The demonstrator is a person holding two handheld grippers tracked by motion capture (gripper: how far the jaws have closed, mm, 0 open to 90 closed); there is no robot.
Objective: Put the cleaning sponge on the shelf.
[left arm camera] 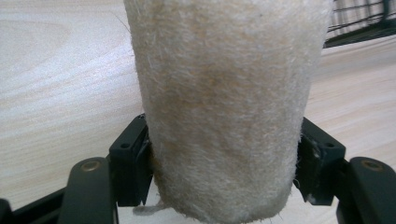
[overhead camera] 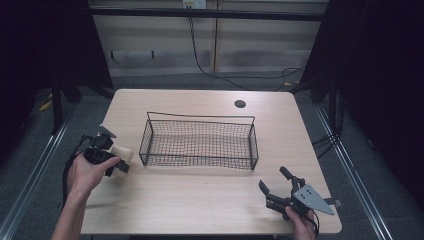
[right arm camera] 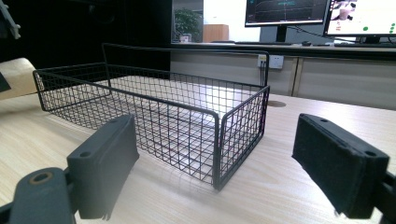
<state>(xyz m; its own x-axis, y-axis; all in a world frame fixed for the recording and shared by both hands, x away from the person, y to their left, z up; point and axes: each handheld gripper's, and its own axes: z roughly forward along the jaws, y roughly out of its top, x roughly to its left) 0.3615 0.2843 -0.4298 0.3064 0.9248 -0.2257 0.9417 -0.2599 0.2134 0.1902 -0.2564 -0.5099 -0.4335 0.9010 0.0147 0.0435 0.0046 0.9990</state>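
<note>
At the left edge of the light wooden table [overhead camera: 210,200], the left gripper [overhead camera: 121,159] is clenched on a beige felt-covered roll [overhead camera: 122,152], and the person's left hand [overhead camera: 87,172] wraps the gripper body from behind. From the left gripper view, the roll [left arm camera: 224,107] stands lengthwise between the two black jaws, with one pad pressed against each of its flanks; its fibrous surface is plain and unmarked, and the near end protrudes slightly past the pads toward the camera. The high view places the roll just beside the left short wall of the black wire basket [overhead camera: 200,142], apart from it, over the tabletop; whether it touches the table cannot be determined. The basket sits at the middle of the table with its long side toward the person, and a raised wire rail runs along its far wall. At the near right corner of the table, the right gripper [overhead camera: 275,187] is released: its jaws stand wide apart with nothing between them, pointing toward the basket, while the right hand [overhead camera: 301,222] holds it from below the grey three-cornered plate [overhead camera: 311,198]. From the right gripper view, the near corner of the basket [right arm camera: 217,140] lies between the two spread pads, well clear of both. A round cable port [overhead camera: 240,104] is set into the far side of the tabletop.
</note>
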